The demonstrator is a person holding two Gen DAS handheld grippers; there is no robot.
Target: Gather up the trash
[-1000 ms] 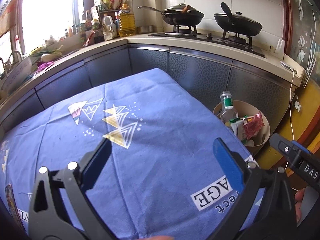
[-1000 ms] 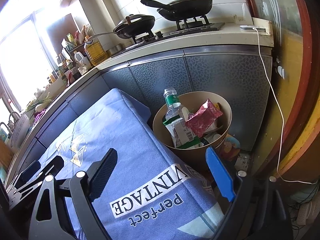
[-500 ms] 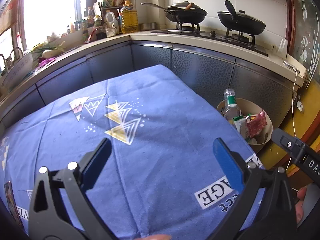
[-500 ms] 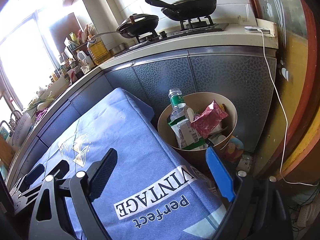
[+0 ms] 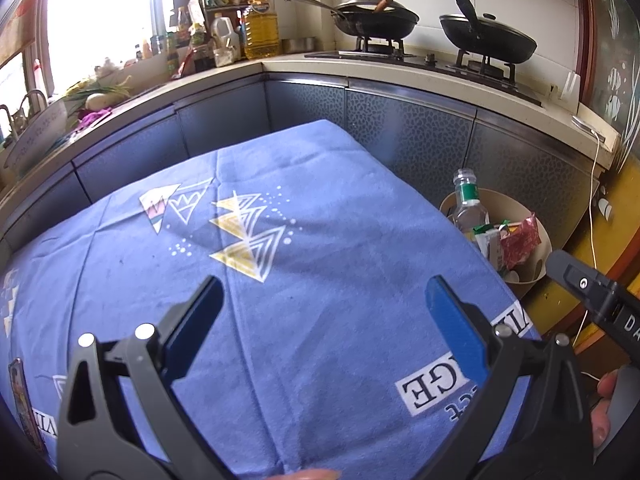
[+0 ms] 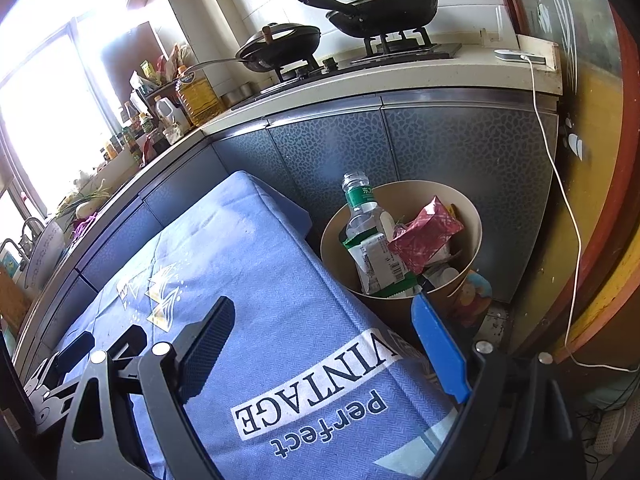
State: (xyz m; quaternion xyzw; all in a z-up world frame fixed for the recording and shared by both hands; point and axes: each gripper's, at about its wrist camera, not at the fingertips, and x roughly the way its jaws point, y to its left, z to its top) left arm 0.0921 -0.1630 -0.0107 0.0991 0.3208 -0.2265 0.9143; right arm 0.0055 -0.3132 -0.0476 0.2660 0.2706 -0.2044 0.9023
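A tan round bin (image 6: 472,216) (image 5: 540,236) stands on the floor off the table's right corner, against the grey cabinets. In it lean a clear plastic bottle with a green label (image 6: 362,212) (image 5: 468,204), a red wrapper (image 6: 424,236) (image 5: 520,240) and a white-and-green packet (image 6: 380,264). My left gripper (image 5: 324,308) hangs open over the blue tablecloth (image 5: 320,240) with nothing between its fingers. My right gripper (image 6: 324,328) is open too, over the cloth's printed corner (image 6: 320,380), short of the bin. Each gripper shows at the edge of the other's view.
Grey cabinets and a counter wrap the far and left sides. Two black pans (image 5: 376,20) (image 5: 488,38) sit on the hob, with oil and sauce bottles (image 5: 260,28) by the window. A white cable (image 6: 560,184) hangs down the wall at right. A hand (image 5: 602,408) shows at lower right.
The left wrist view has shifted slightly, so the bin sits a little further right and lower. Both grippers stay open and empty; the right has not moved.
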